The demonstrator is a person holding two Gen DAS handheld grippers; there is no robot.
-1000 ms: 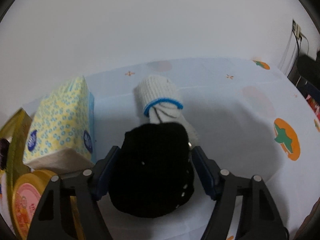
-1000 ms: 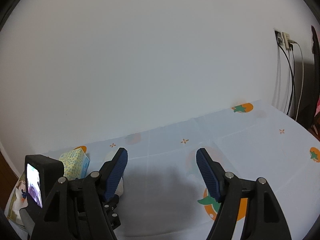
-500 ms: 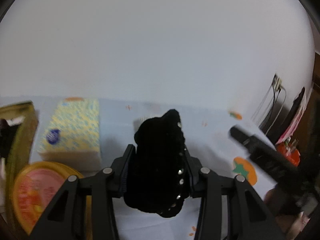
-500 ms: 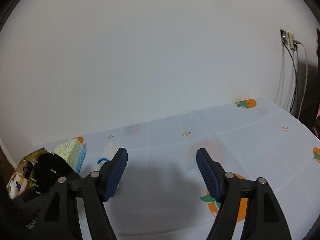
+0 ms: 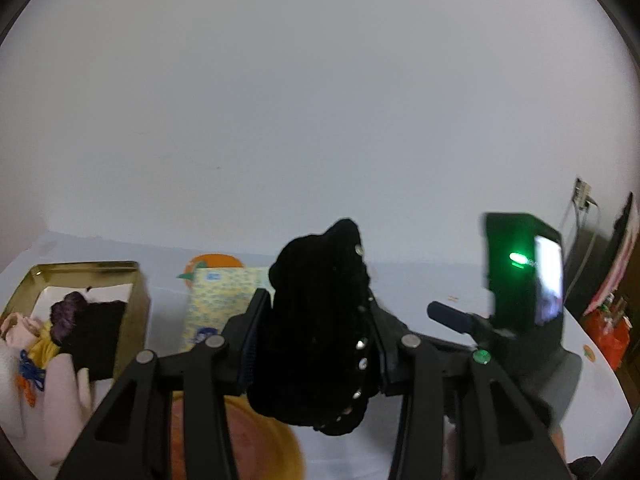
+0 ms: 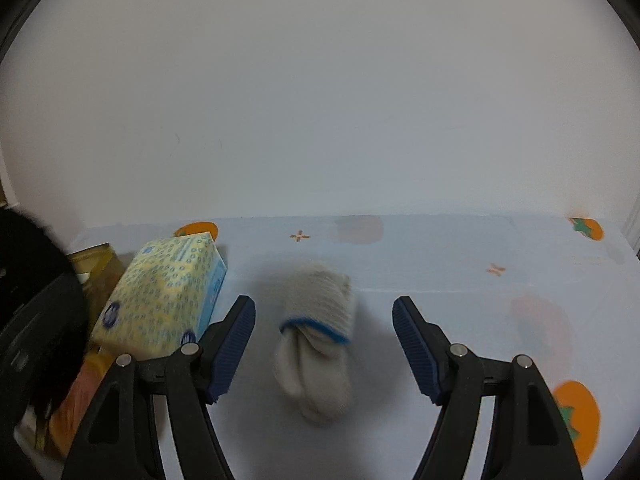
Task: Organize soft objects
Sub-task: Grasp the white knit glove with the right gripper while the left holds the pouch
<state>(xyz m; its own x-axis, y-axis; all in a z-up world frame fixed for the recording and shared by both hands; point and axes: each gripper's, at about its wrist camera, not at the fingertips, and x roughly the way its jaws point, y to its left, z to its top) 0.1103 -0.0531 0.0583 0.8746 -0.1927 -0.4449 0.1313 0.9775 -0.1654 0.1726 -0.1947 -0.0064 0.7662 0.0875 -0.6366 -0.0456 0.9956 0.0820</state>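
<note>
Black knit hat (image 5: pixel 320 344) is pinched in the left tongs (image 5: pixel 316 344), up off the surface (image 6: pixel 460 280). Right tongs (image 6: pixel 324 344) gape wide, nothing gripped, over a rolled white sock (image 6: pixel 316 336) lying beside the tissue pack (image 6: pixel 168 296).

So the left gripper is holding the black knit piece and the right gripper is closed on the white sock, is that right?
Not quite. The left gripper does hold the black knit piece, but the right wrist view shows the right gripper open, the white sock lying untouched on the tablecloth.
</note>
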